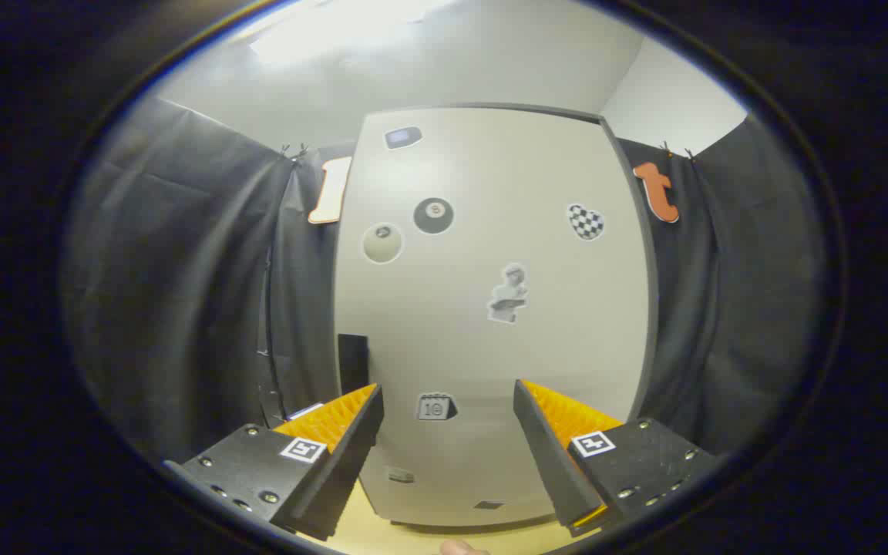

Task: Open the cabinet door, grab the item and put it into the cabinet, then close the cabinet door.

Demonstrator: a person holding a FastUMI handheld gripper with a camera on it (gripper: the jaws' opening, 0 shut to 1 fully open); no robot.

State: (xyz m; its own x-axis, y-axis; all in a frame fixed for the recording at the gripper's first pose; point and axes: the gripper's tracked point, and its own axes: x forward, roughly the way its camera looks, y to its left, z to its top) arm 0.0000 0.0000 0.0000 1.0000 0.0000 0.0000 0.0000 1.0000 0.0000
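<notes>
You hold the gripper level and square to the cabinet door, with its jaws spread wide and nothing between them. That suits an approach: the door is shut, so opening it looks like the step in hand, and open jaws leave you free to take a handle.

Starting at the left, black cloth hangs as the booth wall, close beside the cabinet. At the door's left edge, just above and beyond the left finger, sits a dark rectangular handle, or perhaps a recess; the view does not settle which. It is the likeliest place to pull, and it lies off to the left of where the jaws point, so you would need to shift that way.

Across the pale door face are stickers: a pale ball, a black eight-ball, a small figure near the middle, a little calendar-like one straight ahead between the fingers, and a checkered heart further right. They are flat and block nothing.

The cabinet stands on a light wooden worktop, near and below the fingers. The item to be stowed I cannot place from here. A fingertip peeps in at the near edge.

To the right more black cloth hangs against the cabinet's side; a swinging door could brush such folds.
</notes>
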